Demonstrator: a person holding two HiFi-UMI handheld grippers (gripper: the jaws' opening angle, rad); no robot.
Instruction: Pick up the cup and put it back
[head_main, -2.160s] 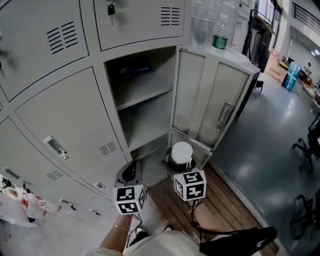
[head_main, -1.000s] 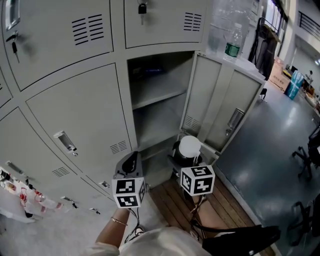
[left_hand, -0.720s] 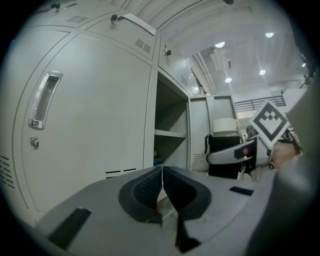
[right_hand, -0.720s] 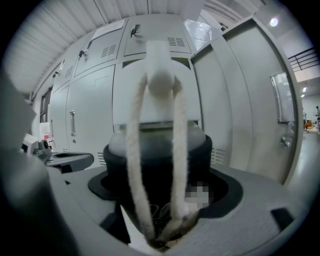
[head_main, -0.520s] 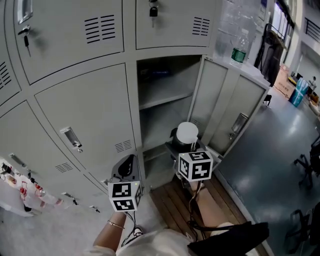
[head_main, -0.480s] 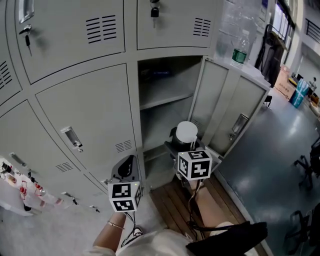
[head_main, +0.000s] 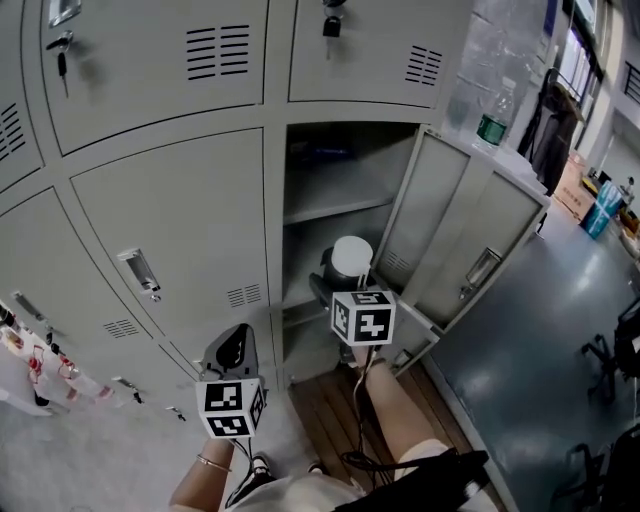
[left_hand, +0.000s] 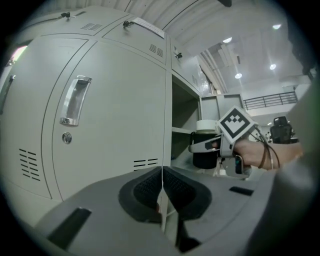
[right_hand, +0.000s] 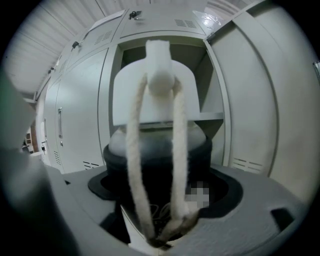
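The cup (head_main: 348, 262) is black with a white lid and a pale rope loop. My right gripper (head_main: 340, 282) is shut on its body and holds it upright in front of the open locker (head_main: 330, 170), at the height of the lower compartment. In the right gripper view the cup (right_hand: 157, 165) fills the space between the jaws, and the rope loop (right_hand: 176, 150) hangs over its front. My left gripper (head_main: 238, 350) hangs lower left, before a closed locker door. Its jaws (left_hand: 161, 187) are shut with nothing between them. From there the cup (left_hand: 205, 150) shows to the right.
The locker's door (head_main: 470, 235) stands swung out to the right. A shelf (head_main: 335, 205) divides the inside. A water bottle (head_main: 493, 118) stands on the cabinet beyond. Closed lockers (head_main: 170, 220) fill the left side, and wooden boards (head_main: 330, 410) lie underfoot.
My right gripper has carried the cup up and closer to the open locker's mouth. The left gripper has drifted down and left in the head view, still shut.
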